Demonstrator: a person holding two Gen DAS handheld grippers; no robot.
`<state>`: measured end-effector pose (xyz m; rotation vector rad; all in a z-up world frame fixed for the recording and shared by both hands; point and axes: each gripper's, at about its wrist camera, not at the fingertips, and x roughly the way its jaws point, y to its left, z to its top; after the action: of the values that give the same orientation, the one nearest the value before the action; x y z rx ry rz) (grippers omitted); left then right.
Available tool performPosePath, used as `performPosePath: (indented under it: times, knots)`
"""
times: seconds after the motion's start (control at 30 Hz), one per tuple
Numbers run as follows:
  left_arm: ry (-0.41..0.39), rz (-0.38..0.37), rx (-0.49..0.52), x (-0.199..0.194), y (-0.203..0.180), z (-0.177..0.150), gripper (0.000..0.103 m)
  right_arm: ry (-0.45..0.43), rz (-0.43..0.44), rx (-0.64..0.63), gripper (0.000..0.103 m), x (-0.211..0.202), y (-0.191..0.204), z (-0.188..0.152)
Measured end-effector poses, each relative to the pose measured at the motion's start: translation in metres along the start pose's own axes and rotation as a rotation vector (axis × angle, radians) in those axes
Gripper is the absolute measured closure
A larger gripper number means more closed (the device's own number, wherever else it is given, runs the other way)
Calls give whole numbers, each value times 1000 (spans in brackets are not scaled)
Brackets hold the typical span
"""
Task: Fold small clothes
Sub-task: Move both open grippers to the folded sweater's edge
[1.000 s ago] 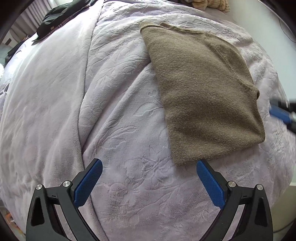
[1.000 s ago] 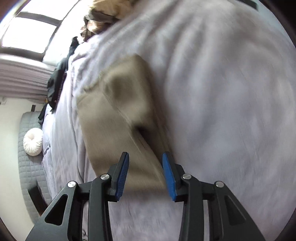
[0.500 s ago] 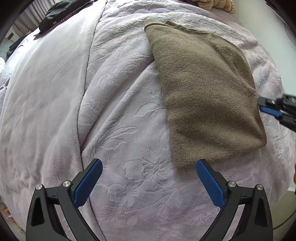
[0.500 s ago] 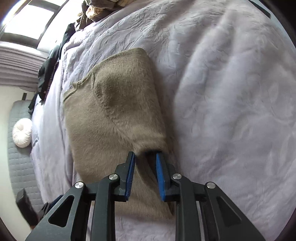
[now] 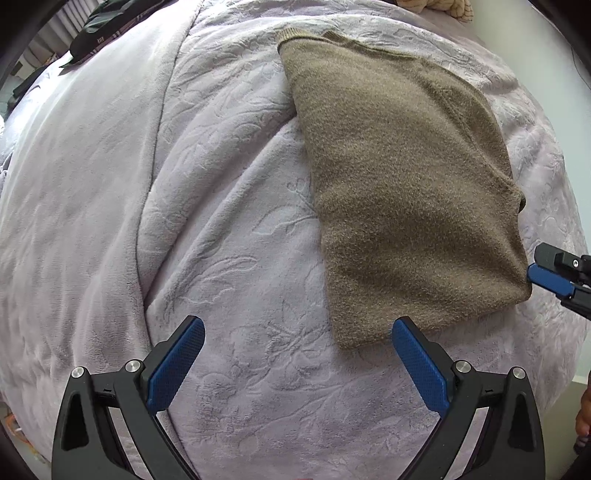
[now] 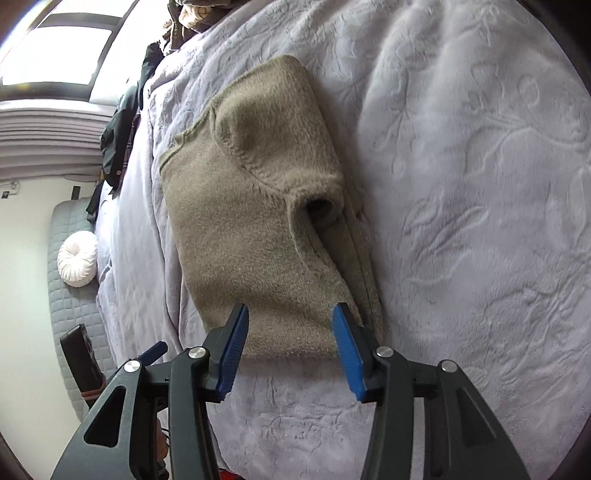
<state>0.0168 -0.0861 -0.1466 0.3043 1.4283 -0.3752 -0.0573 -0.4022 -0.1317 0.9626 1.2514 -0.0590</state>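
A folded brown knit garment (image 5: 402, 184) lies flat on a pale lilac embossed blanket (image 5: 221, 221). My left gripper (image 5: 297, 338) is open and empty, just above the blanket at the garment's near left corner. My right gripper (image 6: 290, 319) is open and empty, its blue pads either side of the garment's (image 6: 266, 229) near edge. In the left wrist view the right gripper (image 5: 554, 275) shows at the garment's right edge. A sleeve opening gapes on the folded side in the right wrist view.
Dark clothes (image 5: 99, 33) lie at the far left of the bed, also in the right wrist view (image 6: 118, 140). A tan heap (image 5: 439, 7) sits at the far edge. A grey quilted mat (image 6: 70, 288) with a white round cushion (image 6: 77, 264) lies beside the bed.
My right gripper was shut on the garment's sleeve edge, has let go, opened and drawn back to the near edge. The left gripper stays open and has barely shifted.
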Motion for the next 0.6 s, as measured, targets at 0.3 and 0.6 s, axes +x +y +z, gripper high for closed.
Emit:
performPosePath:
  times: [0.3, 0.6]
  knots:
    - [-9, 5, 1, 10, -6, 11, 1, 18, -4, 1, 35, 3, -6, 2]
    - [-6, -87, -80, 23, 22, 55, 1, -38, -3, -50, 35, -11, -14, 37]
